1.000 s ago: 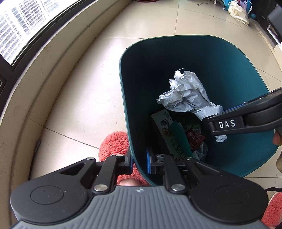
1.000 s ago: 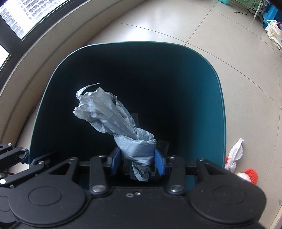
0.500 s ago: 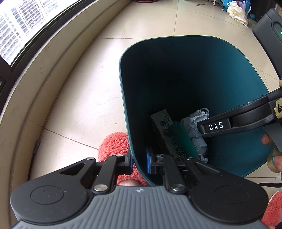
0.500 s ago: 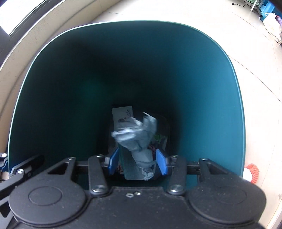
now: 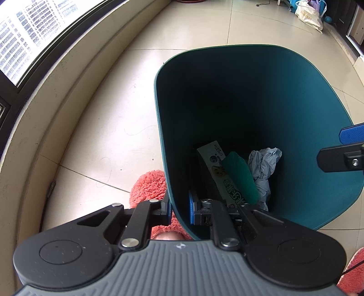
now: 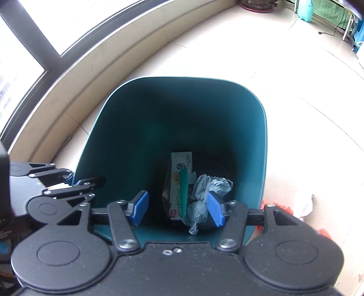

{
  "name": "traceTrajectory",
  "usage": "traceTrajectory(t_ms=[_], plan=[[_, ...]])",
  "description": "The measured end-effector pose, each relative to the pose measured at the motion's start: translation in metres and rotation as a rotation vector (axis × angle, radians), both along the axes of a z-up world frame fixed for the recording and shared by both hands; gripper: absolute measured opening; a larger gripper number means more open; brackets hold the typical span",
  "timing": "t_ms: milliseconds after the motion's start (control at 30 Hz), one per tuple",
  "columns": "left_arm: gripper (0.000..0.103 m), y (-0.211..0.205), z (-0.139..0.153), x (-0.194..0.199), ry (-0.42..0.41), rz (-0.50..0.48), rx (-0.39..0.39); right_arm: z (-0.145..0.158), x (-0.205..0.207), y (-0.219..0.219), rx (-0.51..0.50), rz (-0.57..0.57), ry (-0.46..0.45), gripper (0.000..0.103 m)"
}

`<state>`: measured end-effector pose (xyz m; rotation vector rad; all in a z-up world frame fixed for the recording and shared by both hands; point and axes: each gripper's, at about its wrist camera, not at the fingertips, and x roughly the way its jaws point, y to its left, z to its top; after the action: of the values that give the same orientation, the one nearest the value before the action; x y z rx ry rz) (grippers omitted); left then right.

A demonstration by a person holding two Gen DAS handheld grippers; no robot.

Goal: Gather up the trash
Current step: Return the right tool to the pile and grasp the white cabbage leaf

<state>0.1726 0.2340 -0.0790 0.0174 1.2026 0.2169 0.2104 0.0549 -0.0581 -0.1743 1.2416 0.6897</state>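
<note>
A dark teal trash bin (image 5: 307,95) (image 6: 127,141) stands on the tiled floor. My left gripper (image 5: 179,208) is shut on the bin's near rim, one pad outside and one inside. It also shows in the right wrist view (image 6: 74,179). A crumpled grey-blue paper (image 5: 262,164) (image 6: 204,189) lies at the bin's bottom beside a printed white carton (image 5: 220,170) (image 6: 180,179) and a green piece (image 5: 241,177). My right gripper (image 6: 177,207) is open and empty above the bin's opening; one of its fingertips (image 5: 351,134) shows at the right of the left wrist view.
A curved beige window ledge (image 5: 68,75) runs along the left. Pink fluffy slippers (image 5: 147,184) stand just below the bin. A white bag and an orange net (image 6: 304,207) lie on the floor right of the bin. Bags (image 5: 309,13) stand far back.
My right gripper opened and let the grey-blue paper drop into the bin, then rose out of the bin. My left gripper kept its hold on the rim.
</note>
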Motion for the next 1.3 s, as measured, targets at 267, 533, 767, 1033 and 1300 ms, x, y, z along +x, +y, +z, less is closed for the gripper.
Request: traceTrajectory(t_ms=[267,533,767,1033,1300], plan=[[0.013,-0.005,-0.002,0.001,0.006,0.004,0.026,0.027,0.006,-0.077,0.048,-0.084,-0.048,0.065],[0.013,-0.009,-0.005,0.003,0.012,0.010,0.051,-0.008,0.024,-0.155,0.053,-0.218,-0.038,0.080],[0.013,-0.011,-0.007,0.005,0.020,0.016,0.074,-0.070,0.043,-0.214,-0.001,-0.338,0.027,0.096],[0.013,-0.012,-0.007,0.005,0.026,0.016,0.083,-0.166,0.059,-0.274,-0.098,-0.575,0.142,0.096],[0.013,-0.015,-0.008,0.007,0.031,0.017,0.090,-0.228,0.064,-0.300,-0.067,-0.747,0.243,0.091]])
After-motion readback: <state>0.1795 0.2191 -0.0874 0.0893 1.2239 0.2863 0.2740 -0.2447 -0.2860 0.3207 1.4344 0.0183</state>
